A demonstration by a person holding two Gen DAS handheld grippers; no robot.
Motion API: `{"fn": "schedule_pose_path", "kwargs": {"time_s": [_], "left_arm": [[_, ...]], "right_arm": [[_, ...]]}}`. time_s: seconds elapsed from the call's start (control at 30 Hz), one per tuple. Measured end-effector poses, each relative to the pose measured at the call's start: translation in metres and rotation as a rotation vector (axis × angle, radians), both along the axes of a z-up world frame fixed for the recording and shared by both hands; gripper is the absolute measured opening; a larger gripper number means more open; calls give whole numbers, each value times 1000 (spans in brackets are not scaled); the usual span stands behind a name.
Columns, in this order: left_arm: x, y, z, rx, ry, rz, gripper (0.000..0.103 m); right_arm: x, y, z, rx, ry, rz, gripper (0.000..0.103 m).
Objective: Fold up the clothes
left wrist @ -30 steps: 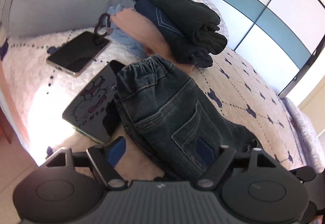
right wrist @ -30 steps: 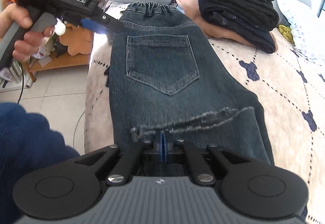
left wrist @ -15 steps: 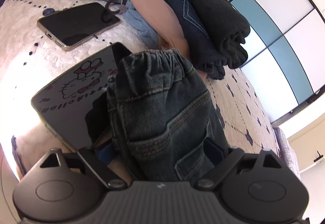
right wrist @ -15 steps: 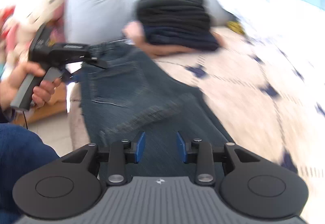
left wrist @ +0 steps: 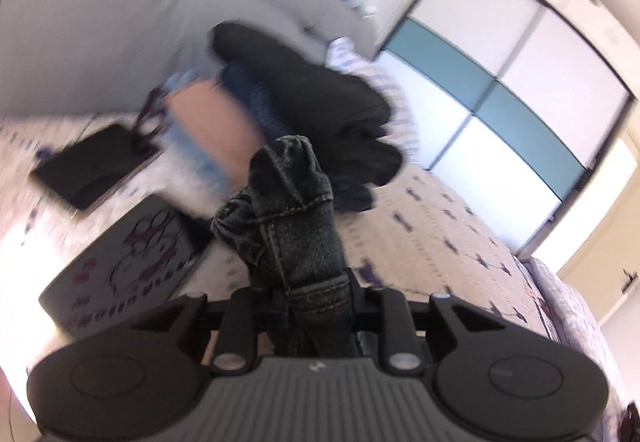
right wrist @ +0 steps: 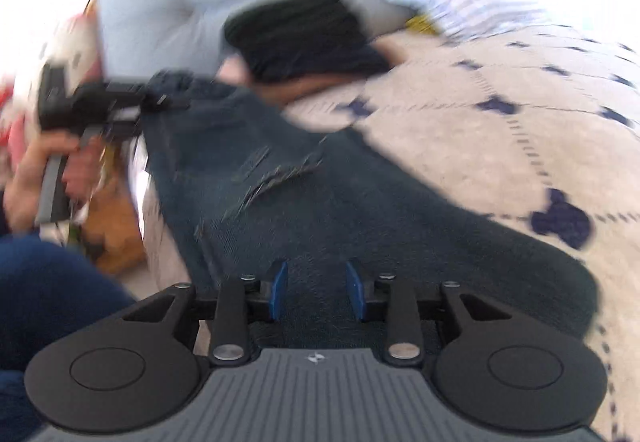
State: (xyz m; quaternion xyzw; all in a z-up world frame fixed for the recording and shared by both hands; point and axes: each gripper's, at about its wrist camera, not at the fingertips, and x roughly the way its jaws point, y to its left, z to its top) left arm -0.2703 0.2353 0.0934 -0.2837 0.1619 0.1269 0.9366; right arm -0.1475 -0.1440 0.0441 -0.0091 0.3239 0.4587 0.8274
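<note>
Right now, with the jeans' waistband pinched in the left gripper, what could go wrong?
1. The left gripper, jaws just closed, pinches only a bunched edge of the jeans; it may slip out.
2. The tablet lies beside the waistband; dragged denim could push it.
3. The right gripper is open over the leg, so that end lies loose and may bunch.

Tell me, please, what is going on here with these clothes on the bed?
A person is folding dark jeans on a bed. The left gripper has just closed its jaws on the waistband end and holds it bunched up. The right gripper hovers over the leg end with its jaws open, gripping nothing. A pile of folded clothes sits behind, with a phone and a tablet nearby.
</note>
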Motion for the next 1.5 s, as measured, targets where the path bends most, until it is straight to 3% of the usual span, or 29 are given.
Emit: {"fn": "schedule_pose_path", "kwargs": {"time_s": [0.17,0.33,0.43,0.5,0.63,0.7,0.8,0.97,1.07,1.17,1.23,1.33,1.5], "left_arm": [[3,-58,46,236,-101,-214,23],[3,-129,70,447,-211,-560,23],[12,-186,64,578,-173,-824,24],[19,-228,50,681,-98,-997,25],[39,-275,20,867,70,-1195,28],[50,-270,25,815,94,-1229,30],[68,-243,40,603,124,-1224,34],[78,-215,37,381,167,-1210,39],[81,-226,30,383,181,-1229,39],[83,-241,30,436,198,-1253,41],[84,-248,31,467,203,-1268,45],[80,-242,31,434,195,-1288,53],[72,-217,35,345,147,-1272,57]], "right_arm": [[-7,-54,-8,89,25,-189,36],[-17,-97,-13,155,45,-271,36],[-19,-120,-14,214,59,-348,37],[-16,-133,-18,275,102,-394,38],[-9,-148,-28,355,186,-436,39],[-6,-154,-33,430,244,-438,39],[-1,-165,-39,550,330,-451,40],[6,-167,-38,709,447,-451,50],[10,-158,-33,722,496,-431,53],[14,-151,-27,771,541,-387,56],[14,-145,-18,733,521,-389,62],[14,-140,-9,700,508,-386,65],[14,-143,-8,688,522,-397,68]]}}
